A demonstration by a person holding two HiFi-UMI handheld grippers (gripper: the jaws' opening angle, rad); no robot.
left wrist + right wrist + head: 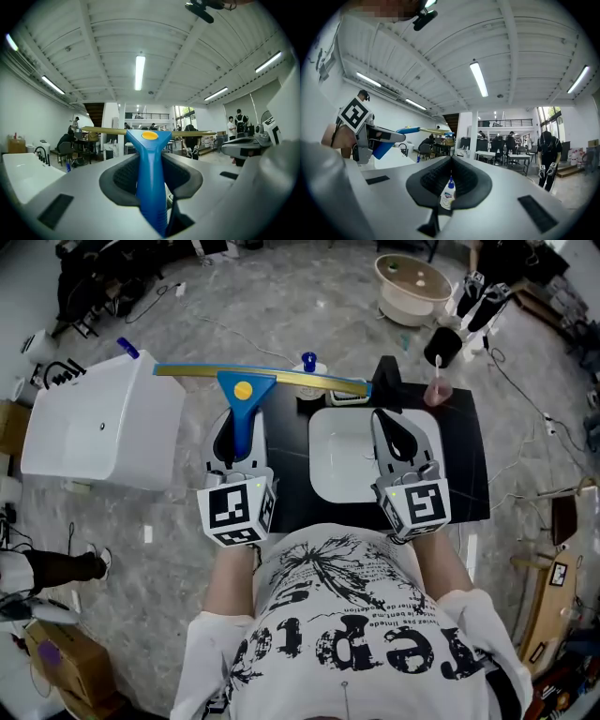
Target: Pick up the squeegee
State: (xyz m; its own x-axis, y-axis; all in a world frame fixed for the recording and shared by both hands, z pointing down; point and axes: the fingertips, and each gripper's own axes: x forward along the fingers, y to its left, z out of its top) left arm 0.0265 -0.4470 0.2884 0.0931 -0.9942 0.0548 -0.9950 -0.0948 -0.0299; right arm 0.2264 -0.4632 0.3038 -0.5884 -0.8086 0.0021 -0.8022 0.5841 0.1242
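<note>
The squeegee (242, 399) has a blue handle with a yellow spot and a long yellow blade (281, 377) lying crosswise. My left gripper (240, 424) is shut on the handle, which runs up between its dark pads (117, 180) in the left gripper view, the squeegee (150, 173) held level in the air. My right gripper (382, 418) hangs over the white basin (342, 474) with its tips together and nothing held. In the right gripper view its tips (450, 159) meet. A small blue-capped bottle (448, 193) shows through the slit below them, and the left gripper with the squeegee (408, 130) shows at left.
A black table (464, 460) carries the white basin. A blue-capped bottle (309, 362) and a pink cup (438, 390) stand at its far edge. A white box-shaped unit (103, 427) stands at left, a round beige tub (412, 287) at the back. Cables lie on the floor.
</note>
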